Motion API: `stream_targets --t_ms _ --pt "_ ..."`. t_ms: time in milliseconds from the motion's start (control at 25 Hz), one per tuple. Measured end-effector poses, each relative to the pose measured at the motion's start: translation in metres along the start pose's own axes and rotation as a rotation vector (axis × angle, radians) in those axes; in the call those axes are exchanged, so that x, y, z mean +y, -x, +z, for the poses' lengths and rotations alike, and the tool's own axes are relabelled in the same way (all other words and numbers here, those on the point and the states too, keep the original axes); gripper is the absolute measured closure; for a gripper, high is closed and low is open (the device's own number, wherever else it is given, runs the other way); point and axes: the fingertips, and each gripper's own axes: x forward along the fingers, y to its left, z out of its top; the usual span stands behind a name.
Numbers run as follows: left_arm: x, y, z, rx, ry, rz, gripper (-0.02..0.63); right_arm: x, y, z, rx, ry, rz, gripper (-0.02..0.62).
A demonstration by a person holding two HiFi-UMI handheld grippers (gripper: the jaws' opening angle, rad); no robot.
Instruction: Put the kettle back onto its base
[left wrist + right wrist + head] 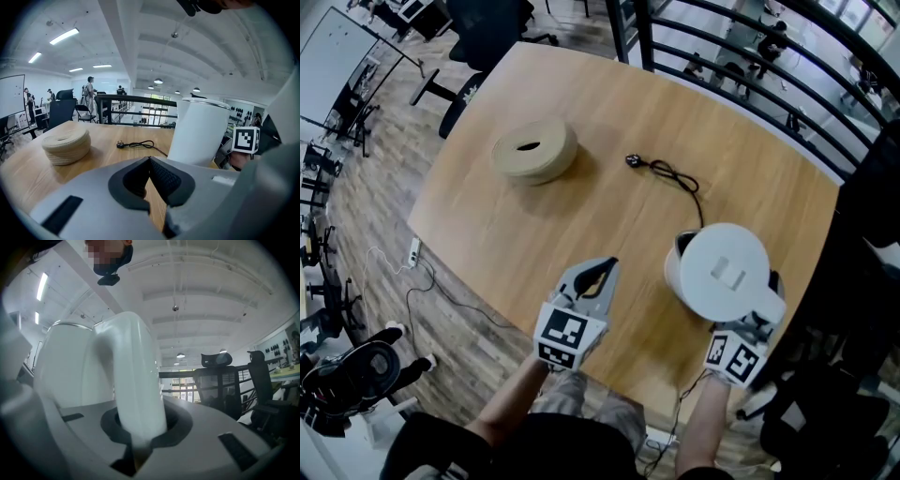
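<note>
The right hand-held gripper is clenched on the white handle of the electric kettle, which stands upright at the near right of the wooden surface. A black power cord with its plug runs in under the kettle; whether the kettle sits on a base there cannot be told. The left hand-held gripper hovers just left of the kettle, its jaws pressed together on nothing. A beige woven coil lies well apart, farther back.

Grey left gripper and right gripper bear black-and-white marker cubes.
</note>
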Motion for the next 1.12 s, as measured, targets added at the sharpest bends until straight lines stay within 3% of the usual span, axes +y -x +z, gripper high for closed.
stream_targets --t_ms 840,1120 --pt "-0.016 0.004 -0.011 0.02 -0.02 -0.018 0.606 -0.001 0.008 -0.008 0.0 -0.035 0.012 0.543" --pt "-0.02 0.006 -0.011 0.018 -0.02 -0.021 0.606 -0.008 0.015 -0.012 0.028 -0.026 -0.022 0.472"
